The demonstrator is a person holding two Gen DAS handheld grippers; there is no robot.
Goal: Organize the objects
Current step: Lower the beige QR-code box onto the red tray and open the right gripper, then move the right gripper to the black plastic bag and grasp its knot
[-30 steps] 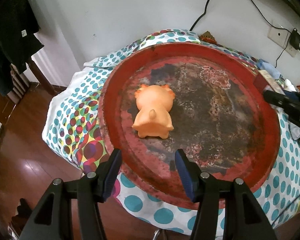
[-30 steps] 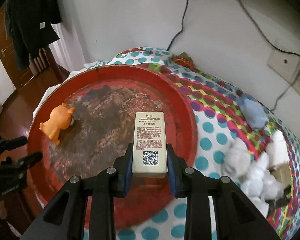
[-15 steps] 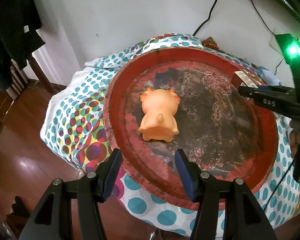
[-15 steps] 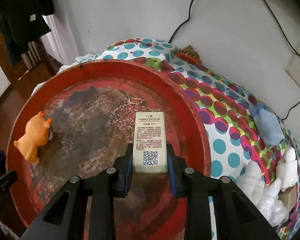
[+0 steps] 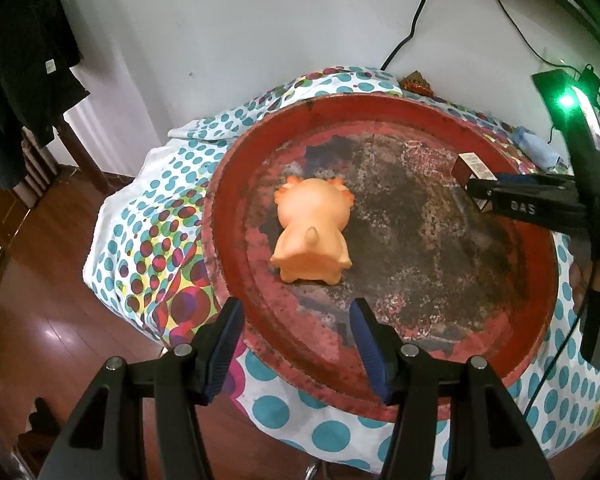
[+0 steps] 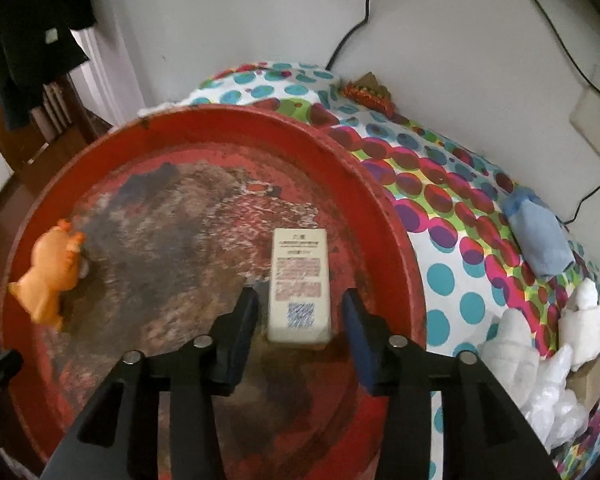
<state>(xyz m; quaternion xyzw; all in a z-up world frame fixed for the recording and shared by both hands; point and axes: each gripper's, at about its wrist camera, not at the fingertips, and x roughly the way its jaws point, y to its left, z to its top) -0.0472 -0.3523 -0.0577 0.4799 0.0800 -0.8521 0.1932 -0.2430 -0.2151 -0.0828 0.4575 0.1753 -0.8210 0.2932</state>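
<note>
A large worn red round tray (image 5: 540, 320) (image 6: 404, 240) lies on a polka-dot cloth. An orange toy animal (image 5: 312, 232) (image 6: 48, 276) stands on its left part. A small white box with printed text and a QR code (image 6: 299, 284) lies on the tray's right part, between the open jaws of my right gripper (image 6: 300, 320), which no longer touch it. In the left wrist view the box's end (image 5: 470, 166) shows at the right gripper's tip. My left gripper (image 5: 296, 340) is open and empty, hovering over the tray's near rim, just short of the toy.
On the dotted cloth (image 6: 440, 272) right of the tray lie a blue cloth bundle (image 6: 540, 236) and white crumpled items (image 6: 540, 360). A wall with cables and a socket (image 6: 596, 120) stands behind. Wooden floor (image 5: 40, 300) lies below left.
My right gripper moved over the tray, lowered the box and opened; the box now lies free on the tray. My left gripper pulled back slightly and stays open.
</note>
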